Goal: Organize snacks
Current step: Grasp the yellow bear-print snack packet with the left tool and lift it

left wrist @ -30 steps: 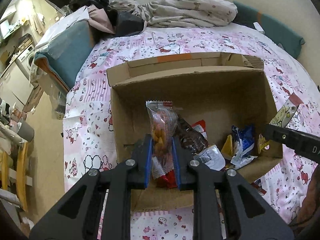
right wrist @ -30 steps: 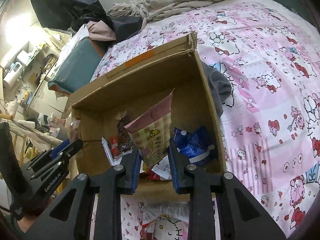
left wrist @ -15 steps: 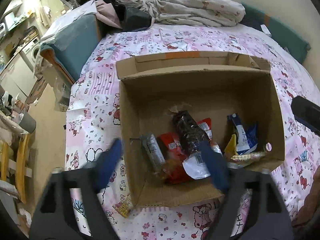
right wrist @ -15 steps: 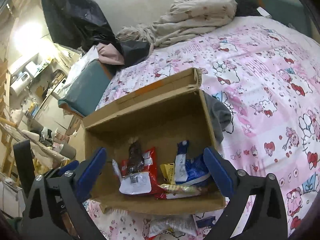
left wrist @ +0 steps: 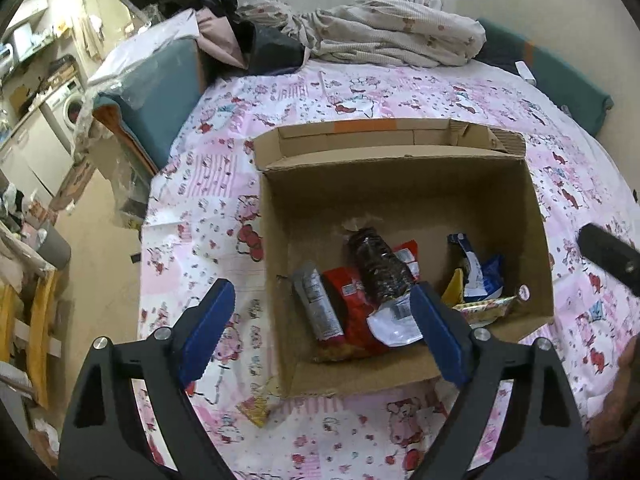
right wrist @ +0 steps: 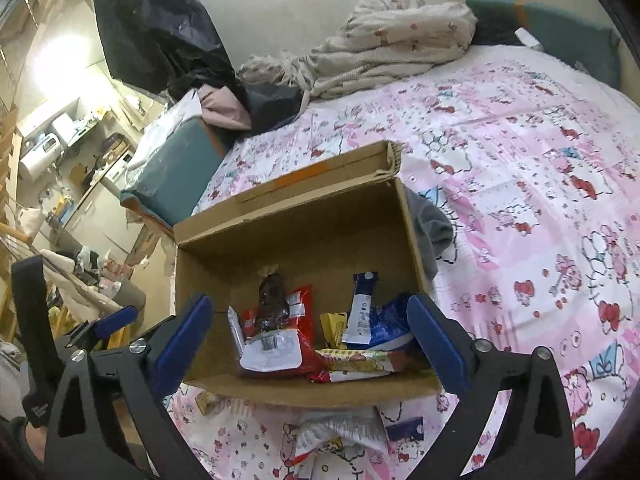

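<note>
An open cardboard box (left wrist: 400, 196) (right wrist: 304, 232) sits on the pink patterned bed. Inside lie several snack packs: a red pack (left wrist: 352, 300) (right wrist: 304, 344), a dark cookie pack (left wrist: 380, 264) (right wrist: 274, 300), a silver-topped pack (left wrist: 316, 304), a blue pack (left wrist: 476, 268) (right wrist: 384, 320) and a yellow patterned pack (left wrist: 484, 306) (right wrist: 360, 360). My left gripper (left wrist: 320, 332) is open and empty, held above the box's near left side. My right gripper (right wrist: 308, 340) is open and empty above the box's near edge.
More snack packs lie on the bed in front of the box (right wrist: 340, 436), and a small yellow one (left wrist: 256, 408) lies by its near left corner. Piled bedding (left wrist: 384, 36) and clothes lie at the far end. The bed's left edge drops to a cluttered floor (left wrist: 92, 280).
Both grippers opened and let their packs fall into the box: the left its clear pack, the right its yellow patterned pack. Both have pulled back and up from the box.
</note>
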Available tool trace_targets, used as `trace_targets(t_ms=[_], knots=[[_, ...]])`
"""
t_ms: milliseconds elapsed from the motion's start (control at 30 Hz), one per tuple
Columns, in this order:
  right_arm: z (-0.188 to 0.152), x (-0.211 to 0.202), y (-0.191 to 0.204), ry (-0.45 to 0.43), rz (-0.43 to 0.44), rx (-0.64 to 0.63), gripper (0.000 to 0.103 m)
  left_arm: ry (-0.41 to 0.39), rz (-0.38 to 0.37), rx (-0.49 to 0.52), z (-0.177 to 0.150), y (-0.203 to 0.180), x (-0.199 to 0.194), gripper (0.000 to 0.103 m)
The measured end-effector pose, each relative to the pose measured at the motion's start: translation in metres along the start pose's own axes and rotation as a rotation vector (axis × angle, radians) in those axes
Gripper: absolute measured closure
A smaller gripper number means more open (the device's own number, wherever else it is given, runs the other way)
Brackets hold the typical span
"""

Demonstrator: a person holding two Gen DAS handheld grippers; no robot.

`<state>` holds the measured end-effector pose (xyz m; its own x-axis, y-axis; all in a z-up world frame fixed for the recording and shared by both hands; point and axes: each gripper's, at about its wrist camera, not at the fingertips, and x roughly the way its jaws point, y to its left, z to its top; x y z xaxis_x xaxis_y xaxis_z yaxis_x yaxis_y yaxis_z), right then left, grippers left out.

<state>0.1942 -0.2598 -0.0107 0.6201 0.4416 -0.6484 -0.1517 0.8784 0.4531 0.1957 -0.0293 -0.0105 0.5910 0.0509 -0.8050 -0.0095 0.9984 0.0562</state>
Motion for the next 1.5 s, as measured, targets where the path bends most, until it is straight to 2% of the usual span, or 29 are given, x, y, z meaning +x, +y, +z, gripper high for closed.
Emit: trace_targets(t_ms=[233,267,367,733,833,933,1100,1167,1267,1400,1500], knots=[[-0.013,-0.027,0.006,-0.022,0.007,0.003,0.003,-0.013,-0.027,-0.029,-0.017,0.021,-0.021,0.015],[-0.016,-0.029,0.005,-0.016,0.009,0.011,0.003,-0.017,-0.033,-0.039,-0.019,0.024,-0.025,0.010],[-0.026,-0.037,0.004,-0.010,-0.001,0.028,0.003,-0.035,-0.046,-0.062,-0.027,0.035,-0.038,0.005],[-0.059,-0.050,0.004,0.020,-0.033,0.068,0.003,-0.024,-0.080,-0.075,-0.062,0.058,-0.053,0.005],[-0.070,-0.050,0.001,0.049,-0.048,0.084,0.003,0.006,-0.095,-0.068,-0.072,0.063,-0.046,0.005],[-0.080,-0.047,-0.002,0.089,-0.042,0.114,0.003,0.024,-0.097,-0.153,-0.076,0.081,-0.041,0.005],[-0.092,-0.043,-0.007,0.130,-0.043,0.137,0.003,0.020,-0.020,-0.263,-0.075,0.113,-0.032,0.005],[-0.094,-0.045,-0.011,0.130,-0.056,0.141,0.003,0.050,0.011,-0.308,-0.075,0.129,-0.022,0.005],[-0.096,-0.045,-0.022,0.138,-0.053,0.191,0.003,0.184,0.088,-0.301,-0.083,0.139,0.007,0.006],[-0.096,-0.037,-0.030,0.162,-0.037,0.249,0.003,0.329,0.063,-0.268,-0.098,0.134,0.045,0.008],[-0.096,-0.029,-0.030,0.182,-0.043,0.248,0.003,0.371,0.023,-0.173,-0.100,0.110,0.062,0.012]])
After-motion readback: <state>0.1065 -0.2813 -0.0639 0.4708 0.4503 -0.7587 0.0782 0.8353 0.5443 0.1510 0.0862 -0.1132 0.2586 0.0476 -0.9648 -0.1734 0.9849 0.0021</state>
